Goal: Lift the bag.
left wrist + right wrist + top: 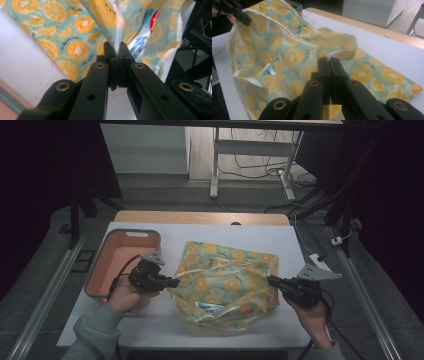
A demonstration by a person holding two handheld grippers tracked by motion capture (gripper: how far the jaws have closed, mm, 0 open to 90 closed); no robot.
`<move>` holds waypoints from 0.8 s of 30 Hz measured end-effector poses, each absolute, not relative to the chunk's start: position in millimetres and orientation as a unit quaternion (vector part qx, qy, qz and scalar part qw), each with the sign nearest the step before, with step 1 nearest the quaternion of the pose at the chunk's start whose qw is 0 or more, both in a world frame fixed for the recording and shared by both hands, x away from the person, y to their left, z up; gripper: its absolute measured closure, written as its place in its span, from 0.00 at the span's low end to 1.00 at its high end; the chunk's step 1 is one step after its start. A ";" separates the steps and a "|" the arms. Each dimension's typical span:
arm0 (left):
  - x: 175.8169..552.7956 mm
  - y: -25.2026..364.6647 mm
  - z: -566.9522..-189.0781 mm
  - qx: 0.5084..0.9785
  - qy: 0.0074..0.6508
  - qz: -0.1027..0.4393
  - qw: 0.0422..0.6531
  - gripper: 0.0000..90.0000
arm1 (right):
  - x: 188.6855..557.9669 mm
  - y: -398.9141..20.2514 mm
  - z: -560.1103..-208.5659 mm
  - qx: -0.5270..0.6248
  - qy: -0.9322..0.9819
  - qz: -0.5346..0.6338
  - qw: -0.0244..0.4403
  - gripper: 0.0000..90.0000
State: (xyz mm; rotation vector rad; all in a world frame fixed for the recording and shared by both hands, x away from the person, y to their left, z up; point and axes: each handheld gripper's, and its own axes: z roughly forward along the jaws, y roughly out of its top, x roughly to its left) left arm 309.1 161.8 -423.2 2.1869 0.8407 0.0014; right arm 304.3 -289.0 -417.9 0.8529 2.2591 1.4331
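Observation:
A thin see-through bag (225,280) printed with orange slices lies on the white table (280,240), its mouth pulled wide between my two grippers. My left gripper (175,281) is shut on the bag's left rim; in the left gripper view the jaws (116,48) pinch a fold of the bag (75,47), lifted off the table. My right gripper (270,280) is shut on the bag's right rim, its closed tips (328,60) on the bag (294,55). A blue and white toothpaste tube (145,32) lies inside the bag (207,308), (268,70). The left gripper (239,15) also appears at the far rim.
A salmon-coloured bin with a grey rim (125,234) stands on the table's left side, just behind the left hand. Bare white tabletop lies behind and to the right of the bag. A table leg (215,165) and cables (260,170) are on the floor beyond.

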 end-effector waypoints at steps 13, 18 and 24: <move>296.9 187.8 -389.3 0.829 0.310 0.012 0.465 0.99 | 299.4 -285.7 -382.2 0.286 0.774 0.525 0.207 0.98; 294.5 196.0 -372.9 0.809 0.306 0.033 0.500 0.99 | 301.5 -282.8 -359.3 0.275 0.757 0.548 0.227 0.98; 293.7 200.8 -367.1 0.791 0.305 0.046 0.528 0.99 | 309.7 -276.4 -344.1 0.267 0.747 0.562 0.233 0.99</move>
